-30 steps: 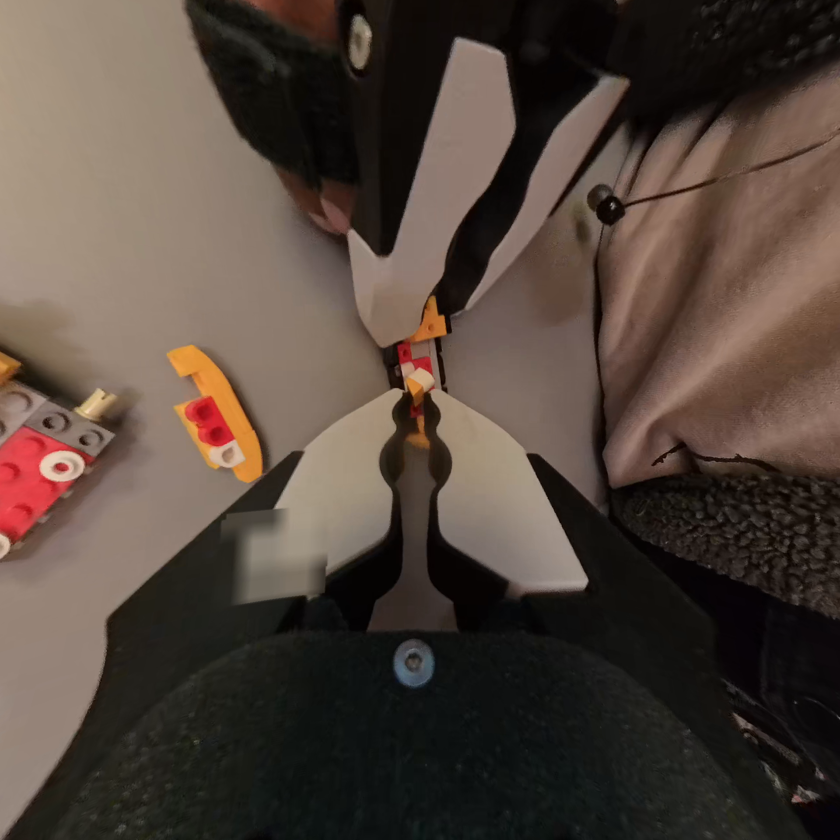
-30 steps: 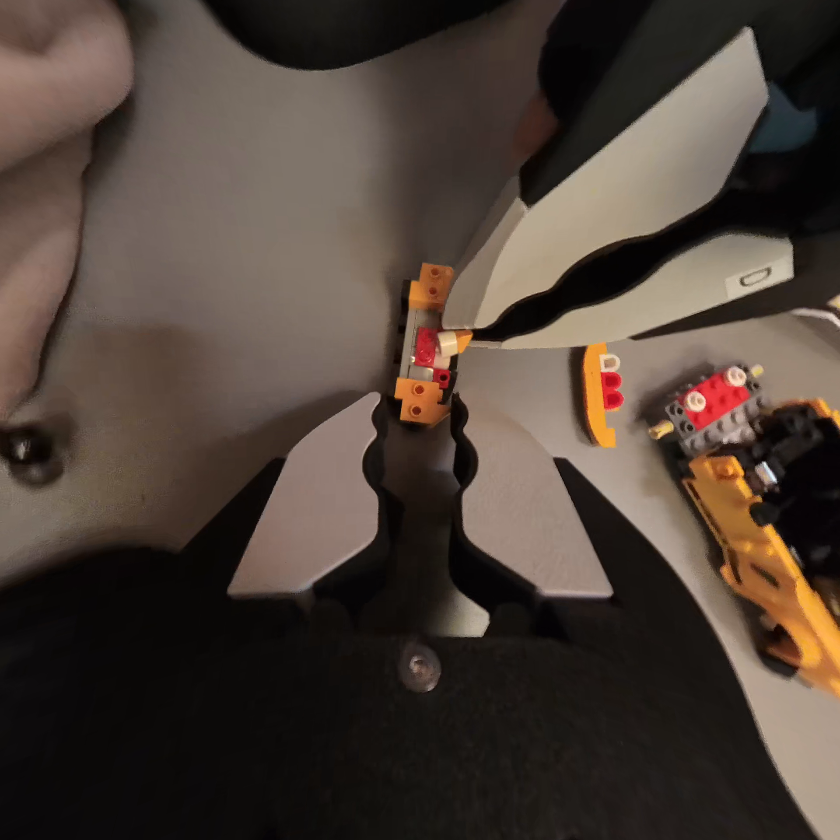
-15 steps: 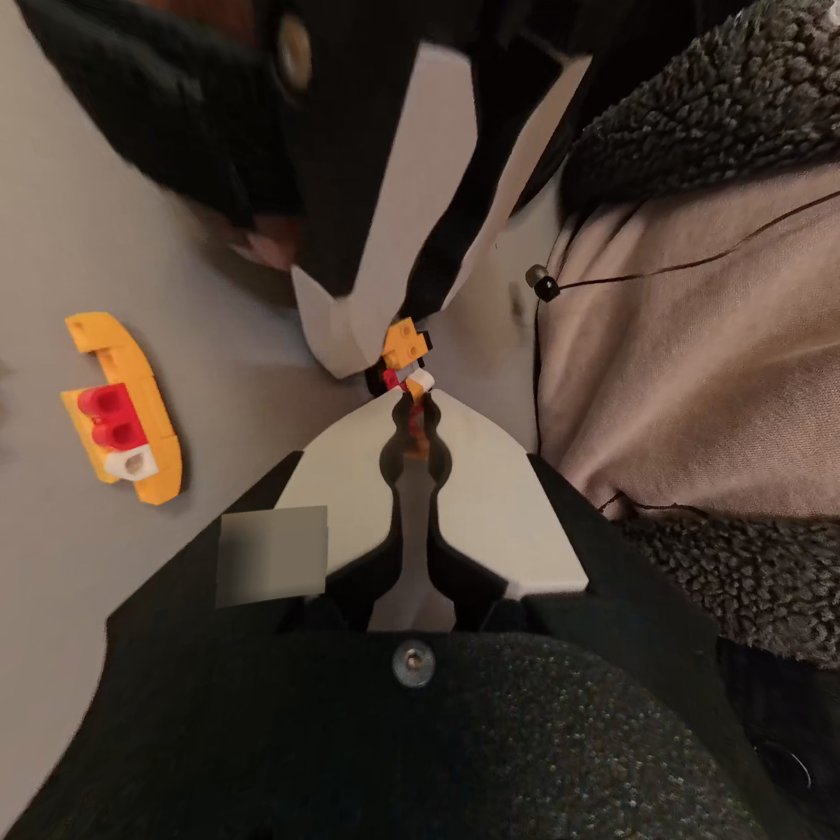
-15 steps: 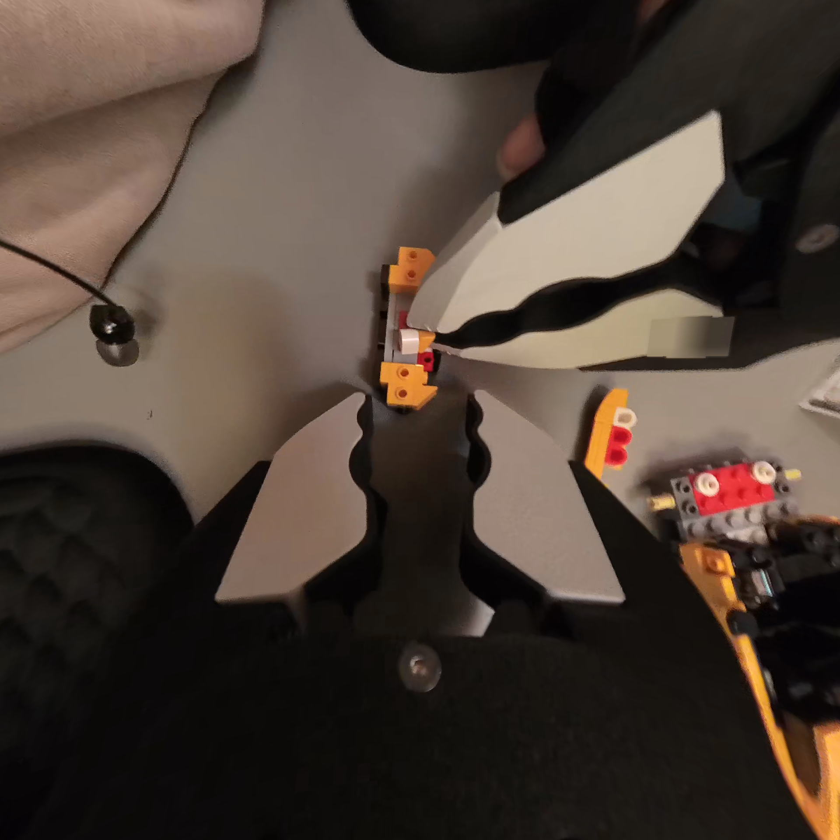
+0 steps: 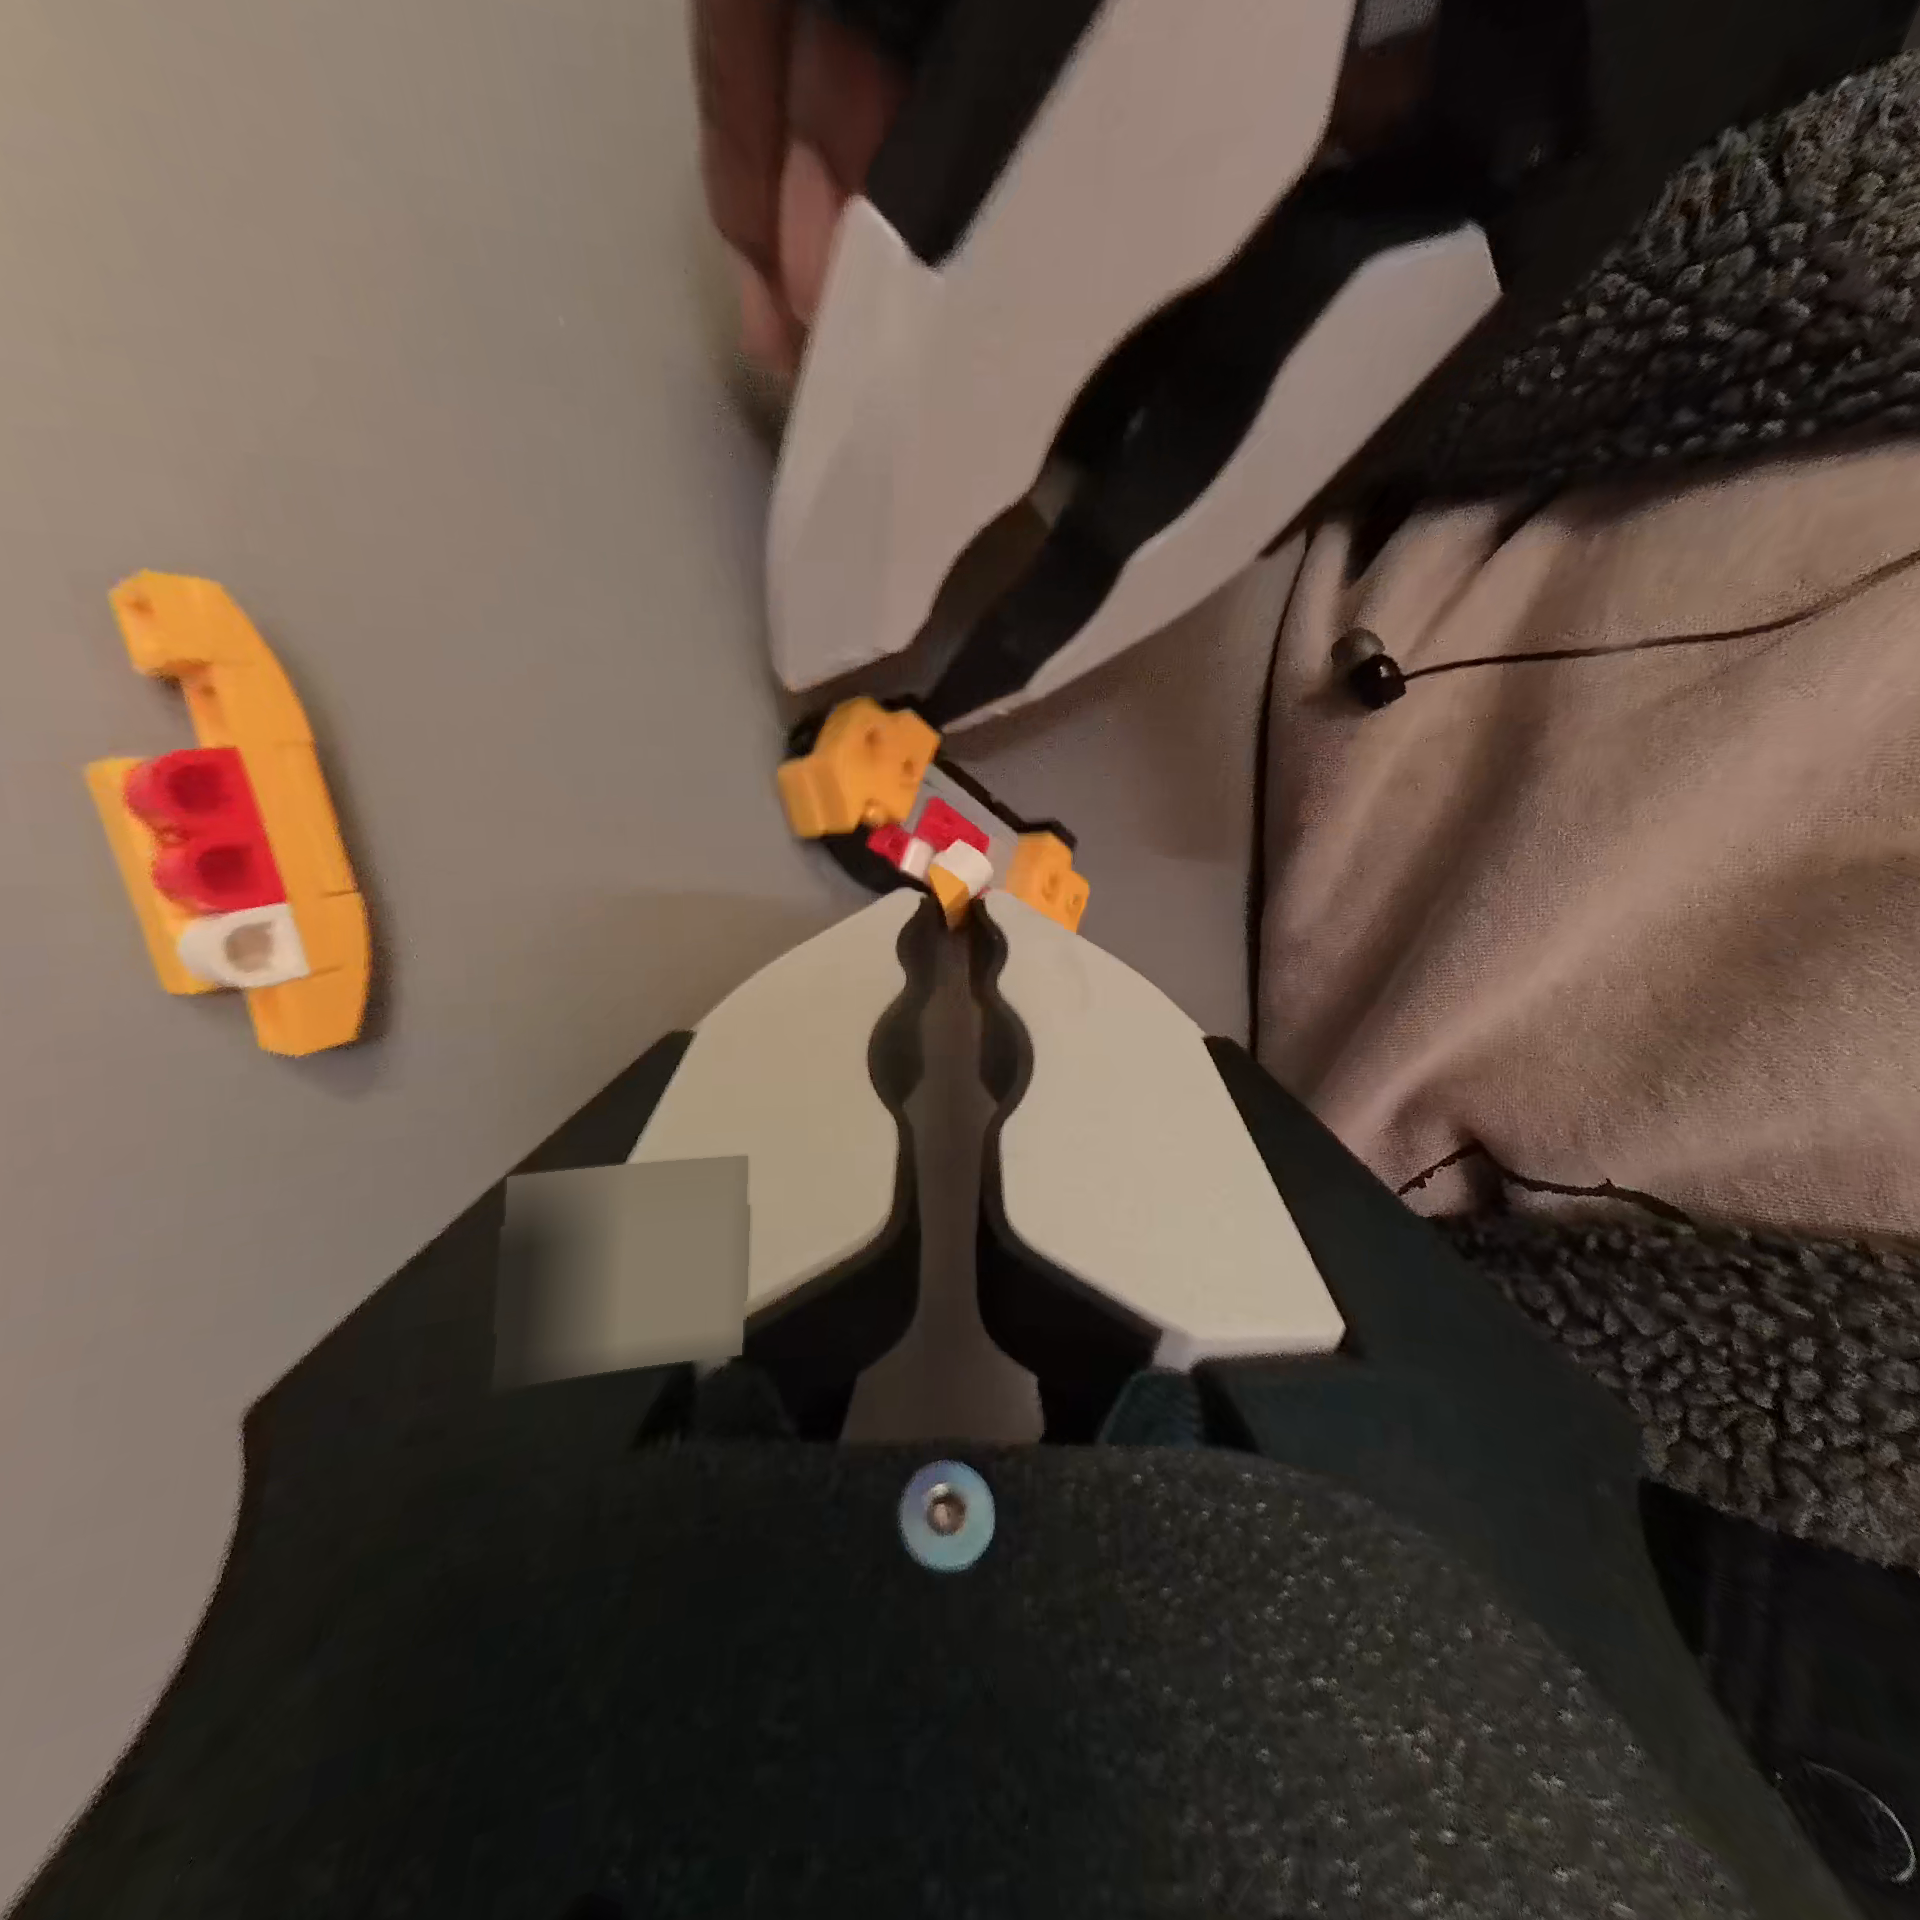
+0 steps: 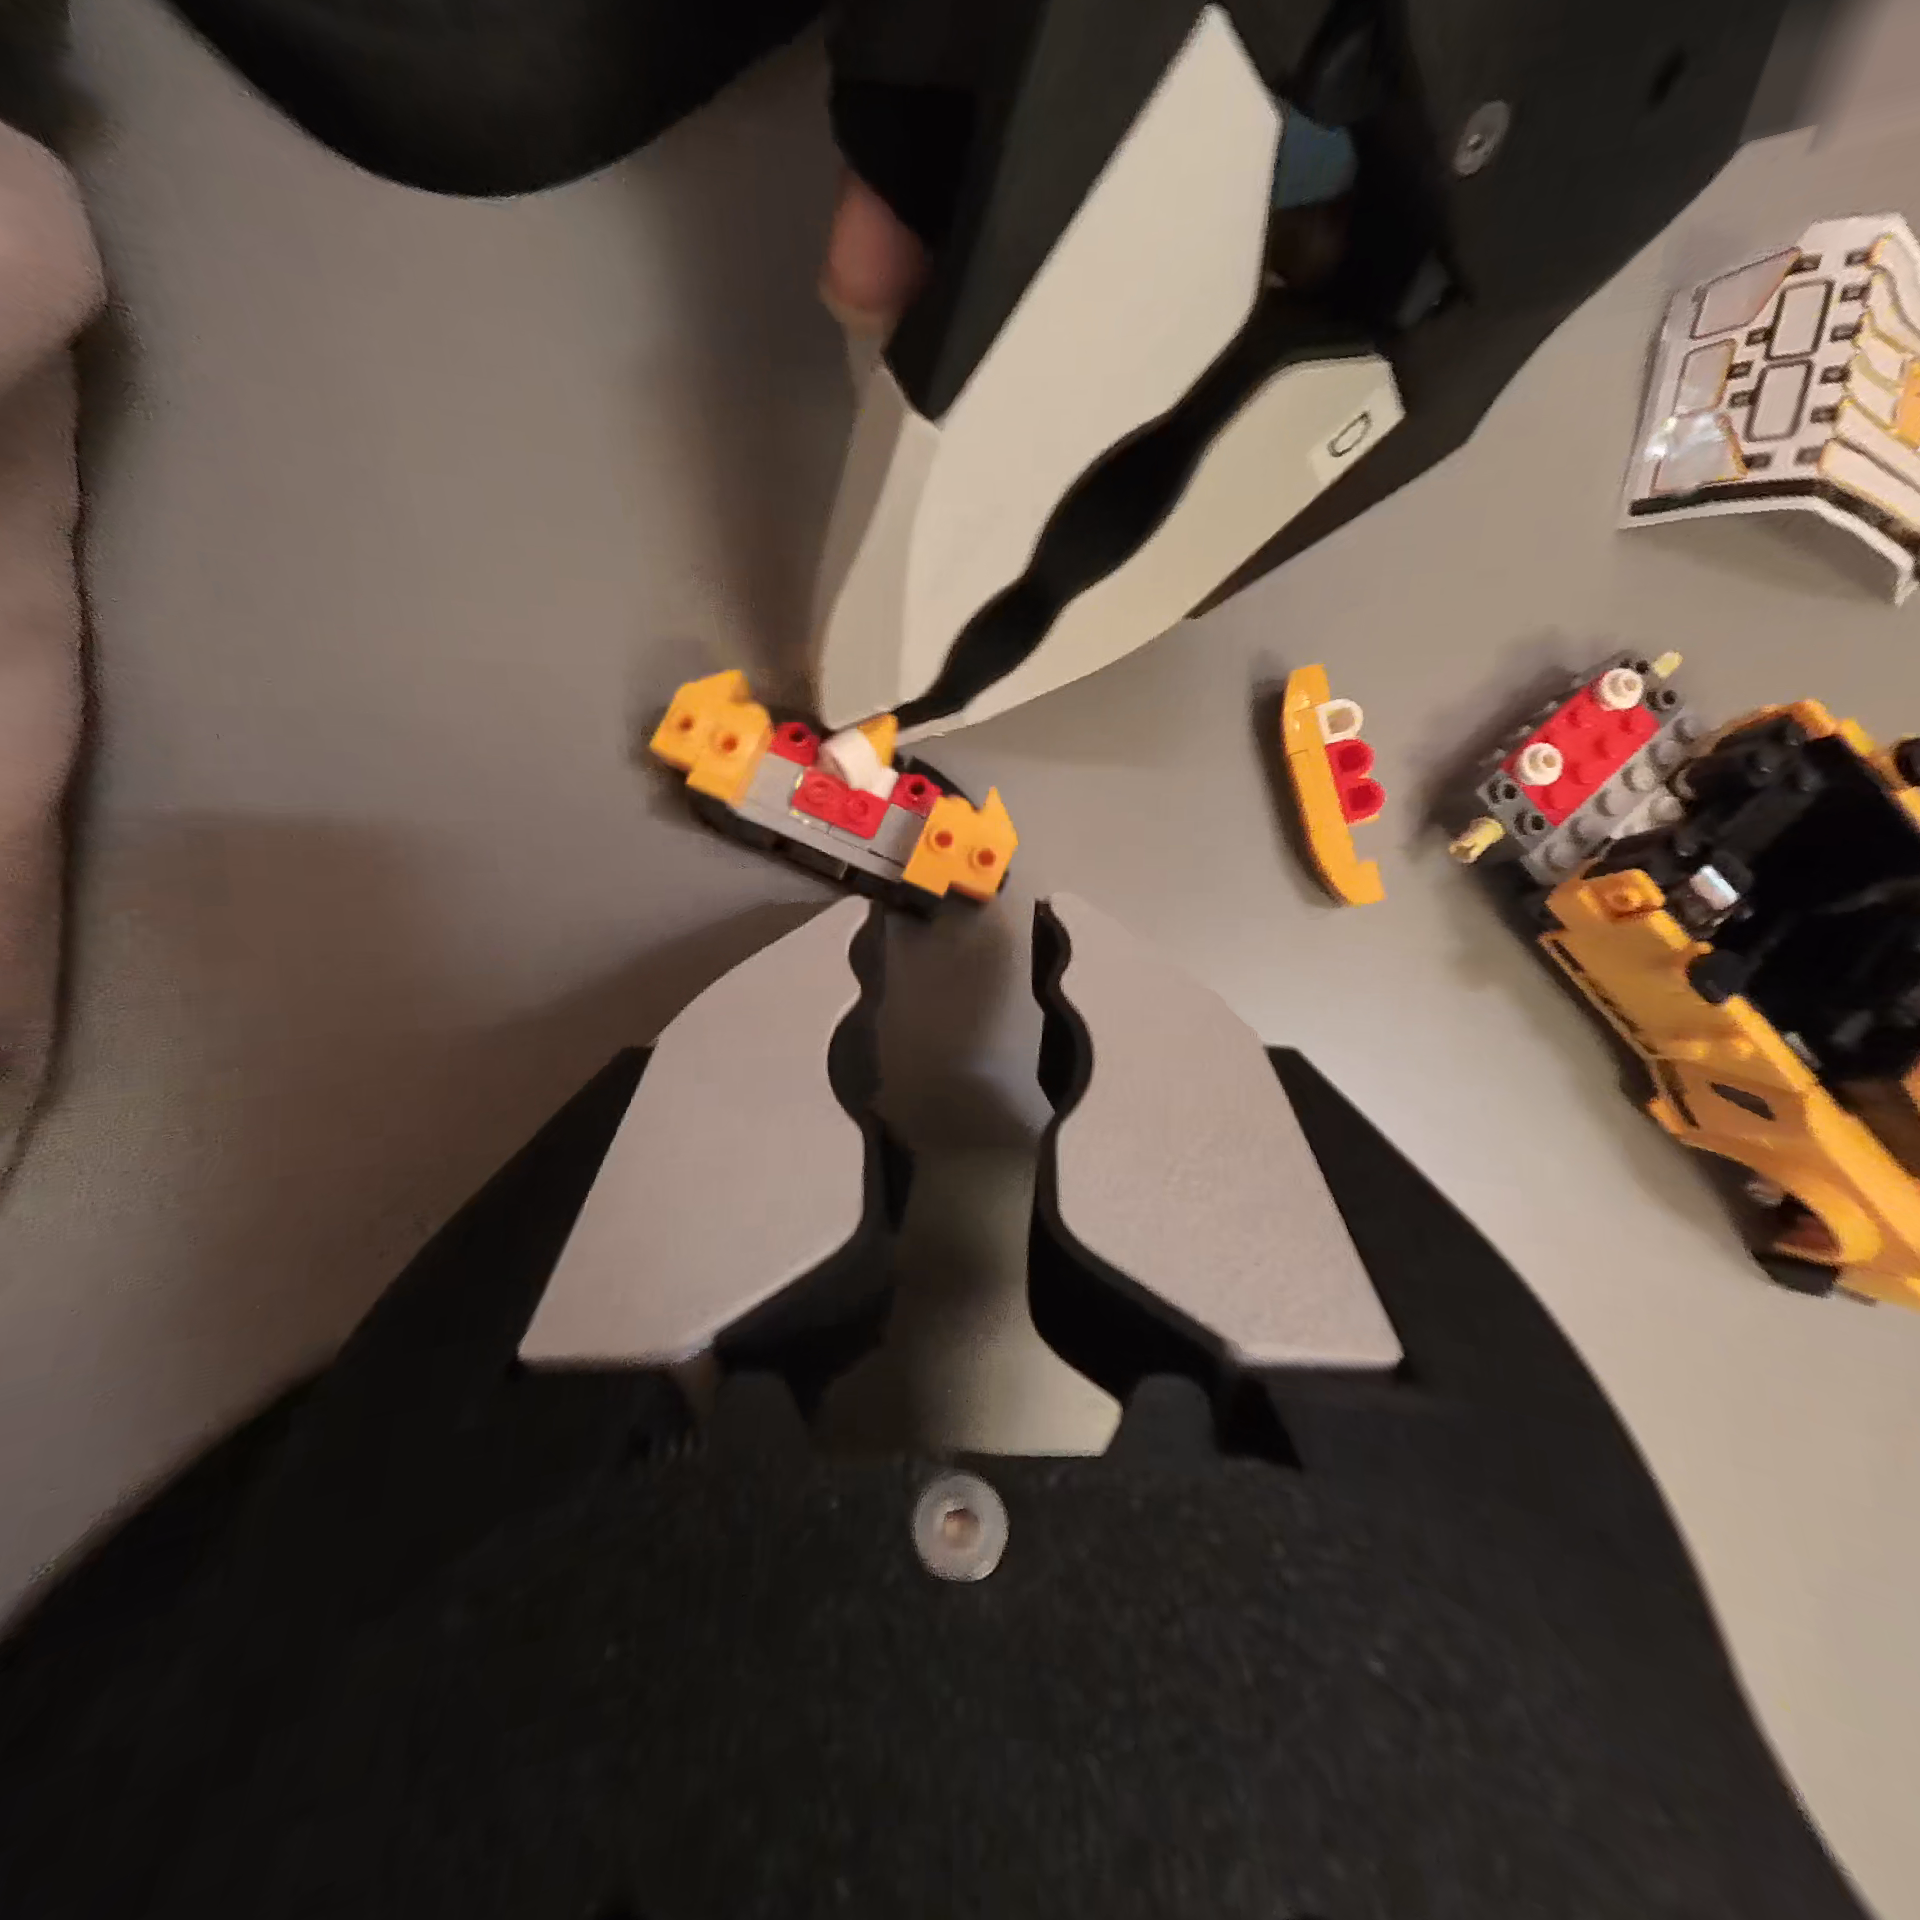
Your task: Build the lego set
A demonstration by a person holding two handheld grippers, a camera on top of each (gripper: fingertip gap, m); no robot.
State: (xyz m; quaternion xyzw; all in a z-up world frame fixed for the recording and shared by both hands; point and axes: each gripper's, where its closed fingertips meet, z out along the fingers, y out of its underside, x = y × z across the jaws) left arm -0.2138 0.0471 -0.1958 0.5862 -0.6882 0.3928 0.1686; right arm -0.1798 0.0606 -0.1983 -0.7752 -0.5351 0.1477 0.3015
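A plain grey tabletop (image 6: 364,520) filled both views, with a person's beige garment and dark fleece sleeve (image 5: 1714,343) along one side. On it lay a small lego sub-assembly (image 6: 831,800): a grey and black base with orange stepped bricks at both ends, red bricks in the middle and a little white-and-orange piece (image 5: 958,878) on top. The left gripper (image 5: 951,909) was clenched on that white-and-orange piece, its fingertips meeting at the sub-assembly's top. The right gripper (image 6: 951,914) was released, its jaws apart, just beside the sub-assembly's near end and apart from it. A curved orange piece (image 6: 1325,784) carrying red and white bricks lay well apart to the side, beside a larger orange and black lego vehicle (image 6: 1714,935) with a red-and-grey studded section. A curled sticker sheet (image 6: 1787,395) sat farther back.
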